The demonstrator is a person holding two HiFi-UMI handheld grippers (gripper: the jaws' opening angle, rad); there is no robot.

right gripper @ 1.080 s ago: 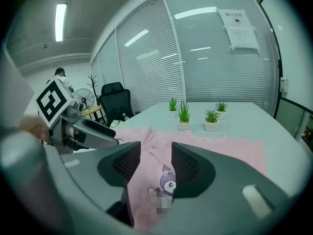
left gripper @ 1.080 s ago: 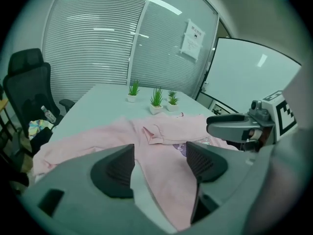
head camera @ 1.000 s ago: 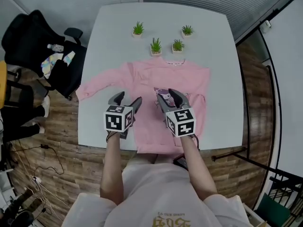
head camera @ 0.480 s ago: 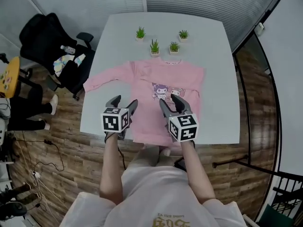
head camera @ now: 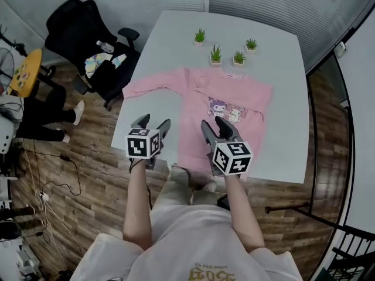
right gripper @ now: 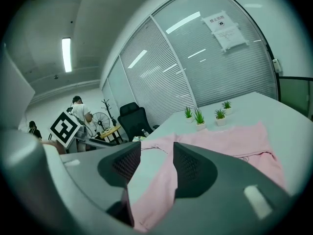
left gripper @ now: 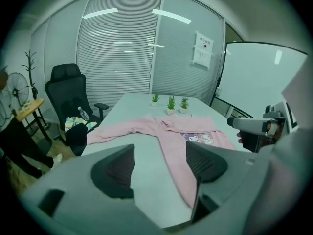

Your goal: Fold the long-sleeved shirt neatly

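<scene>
Fold's barely started: left gripper [head camera: 153,122] and right gripper [head camera: 215,123] hover open-jawed and empty, so next is probably grabbing the stretched-out sleeve [head camera: 153,85] of the pink shirt [head camera: 225,95].

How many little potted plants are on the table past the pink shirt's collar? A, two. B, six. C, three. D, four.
D: four small potted plants stand on the white table, just beyond the collar of the pink shirt.
</scene>
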